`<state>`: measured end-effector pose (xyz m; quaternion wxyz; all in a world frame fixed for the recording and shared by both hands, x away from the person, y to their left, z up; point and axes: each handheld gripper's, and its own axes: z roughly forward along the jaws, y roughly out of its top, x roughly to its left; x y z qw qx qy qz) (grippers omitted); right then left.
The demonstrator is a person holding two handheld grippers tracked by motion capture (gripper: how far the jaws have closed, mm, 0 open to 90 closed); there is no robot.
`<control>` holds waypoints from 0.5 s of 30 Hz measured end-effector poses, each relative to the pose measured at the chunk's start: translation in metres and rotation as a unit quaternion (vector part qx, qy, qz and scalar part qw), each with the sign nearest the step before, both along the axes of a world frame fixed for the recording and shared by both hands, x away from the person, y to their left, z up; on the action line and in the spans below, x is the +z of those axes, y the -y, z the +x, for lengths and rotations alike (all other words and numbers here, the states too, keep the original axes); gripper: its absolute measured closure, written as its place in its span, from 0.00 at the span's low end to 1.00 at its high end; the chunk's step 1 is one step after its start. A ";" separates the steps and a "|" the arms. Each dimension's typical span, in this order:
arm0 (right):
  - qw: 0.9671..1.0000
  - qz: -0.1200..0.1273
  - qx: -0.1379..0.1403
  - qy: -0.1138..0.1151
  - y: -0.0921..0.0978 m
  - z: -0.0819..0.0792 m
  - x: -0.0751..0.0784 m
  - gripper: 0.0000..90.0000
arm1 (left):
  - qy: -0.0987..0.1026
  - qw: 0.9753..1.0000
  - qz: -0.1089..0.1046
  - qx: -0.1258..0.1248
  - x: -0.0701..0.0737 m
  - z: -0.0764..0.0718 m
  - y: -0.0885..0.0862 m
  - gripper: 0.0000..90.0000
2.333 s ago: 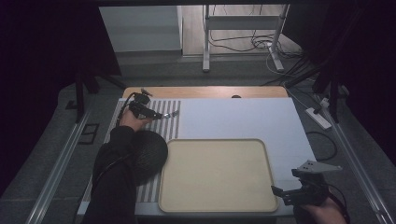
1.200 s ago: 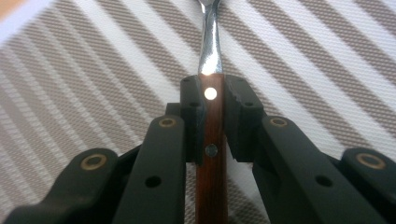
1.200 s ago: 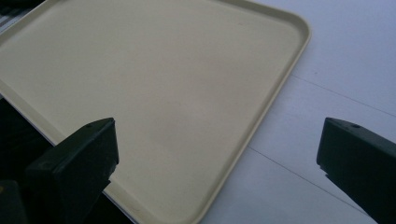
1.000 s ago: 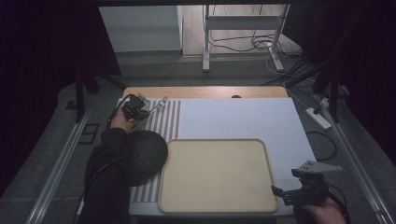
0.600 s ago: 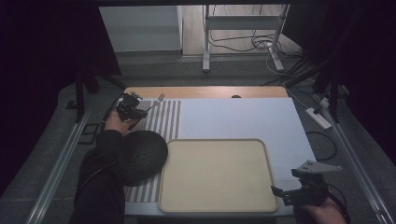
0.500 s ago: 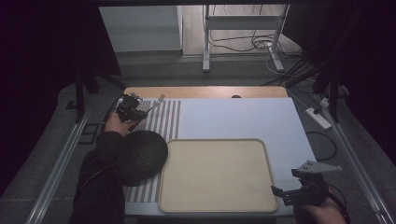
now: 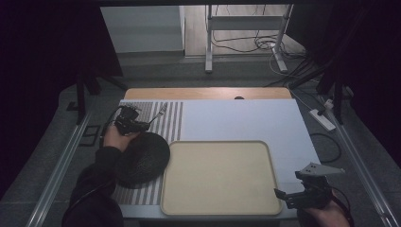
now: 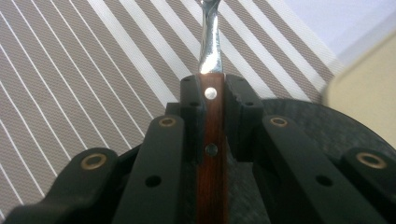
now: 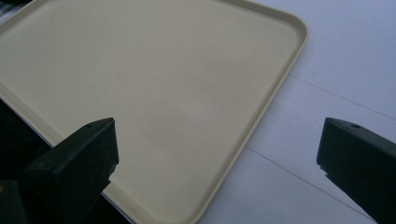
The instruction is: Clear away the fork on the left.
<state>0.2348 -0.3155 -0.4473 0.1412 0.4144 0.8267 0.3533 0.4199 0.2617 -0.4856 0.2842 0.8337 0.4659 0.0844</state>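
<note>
My left gripper [image 7: 138, 123] is shut on a fork [image 7: 158, 114] with a red-brown wooden handle [image 8: 211, 140]. Its steel neck [image 8: 210, 42] points out over a grey-and-white striped mat [image 7: 172, 118]. The gripper hangs at the far edge of a round black plate [image 7: 144, 158], which lies on the mat and also shows under the jaws in the left gripper view [image 8: 299, 116]. My right gripper [image 7: 283, 196] stands open at the near right corner of an empty beige tray [image 7: 217, 175], its jaws wide apart over the tray's rim [image 9: 261, 121].
The tray lies on a white tabletop [image 7: 246, 118], beside the plate. A wooden strip [image 7: 208, 93] runs along the table's far edge. A power strip [image 7: 324, 118] and cables lie off to the right, and metal rails flank the table.
My left gripper, still shut on the fork, has drifted left and then nearer, to the plate's far edge. The right gripper has not moved.
</note>
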 end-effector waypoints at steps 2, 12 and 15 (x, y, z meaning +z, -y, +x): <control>1.000 -0.005 0.002 0.001 -0.001 0.000 0.000 0.00 | -0.002 1.000 -0.006 0.000 0.001 -0.006 0.001 0.86; 1.000 -0.011 0.000 -0.004 0.001 0.000 -0.001 0.00 | -0.006 1.000 -0.018 0.001 0.005 -0.035 0.006 0.86; 1.000 -0.009 -0.001 -0.005 0.001 0.000 0.000 0.00 | -0.008 1.000 -0.022 0.002 0.005 -0.044 0.007 0.86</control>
